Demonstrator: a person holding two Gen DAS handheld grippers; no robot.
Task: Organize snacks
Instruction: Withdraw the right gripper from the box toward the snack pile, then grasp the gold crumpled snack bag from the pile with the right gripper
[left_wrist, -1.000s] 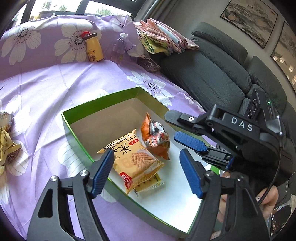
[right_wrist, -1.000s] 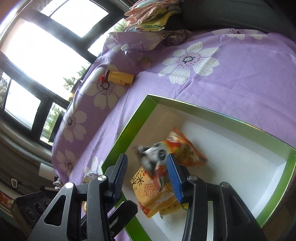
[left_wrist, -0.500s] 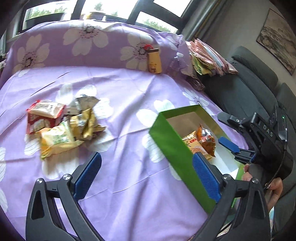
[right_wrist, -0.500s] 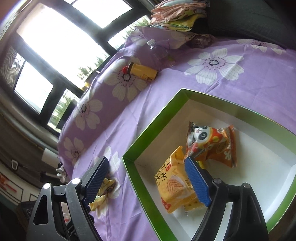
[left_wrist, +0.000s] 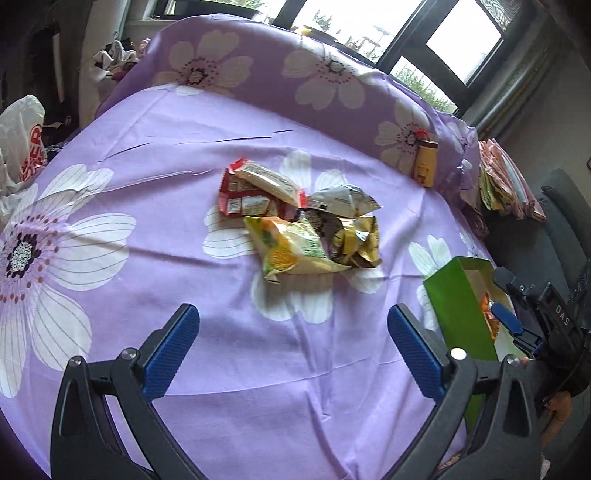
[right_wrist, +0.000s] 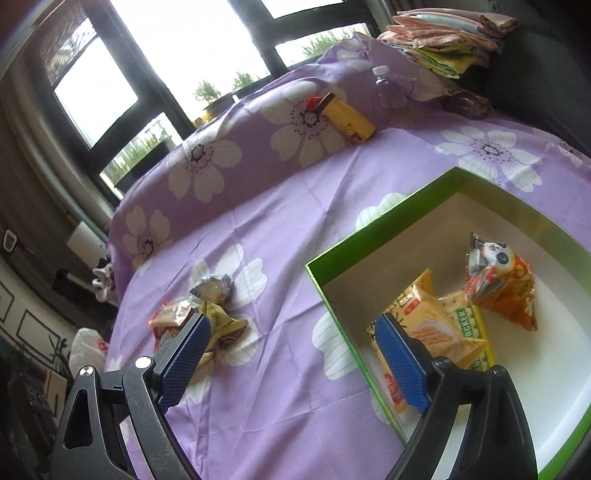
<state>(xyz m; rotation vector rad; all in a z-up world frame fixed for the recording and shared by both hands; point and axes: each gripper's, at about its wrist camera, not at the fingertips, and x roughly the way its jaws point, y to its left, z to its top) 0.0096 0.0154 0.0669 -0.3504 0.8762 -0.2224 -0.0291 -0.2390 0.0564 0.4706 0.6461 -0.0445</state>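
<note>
A pile of loose snack packets (left_wrist: 299, 225) lies on the purple flowered cloth: a red one, a yellow-green one, a silver one and a gold one. It also shows in the right wrist view (right_wrist: 201, 314). A green box (right_wrist: 388, 206) with a white inside holds an orange panda packet (right_wrist: 498, 280) and yellow cracker packets (right_wrist: 428, 325). The box also shows in the left wrist view (left_wrist: 458, 310). My left gripper (left_wrist: 291, 347) is open and empty, short of the pile. My right gripper (right_wrist: 291, 358) is open and empty over the box's left wall.
A yellow bottle (left_wrist: 424, 162) and a clear bottle (right_wrist: 388, 88) lean on the flowered cushion at the back. Folded cloths (right_wrist: 443, 40) lie on a grey sofa (left_wrist: 569, 221). A white plastic bag (left_wrist: 18, 144) sits at the far left.
The left gripper swung left from over the box to face the snack pile. The right gripper opened, let the panda packet drop into the box, and pulled back to the left.
</note>
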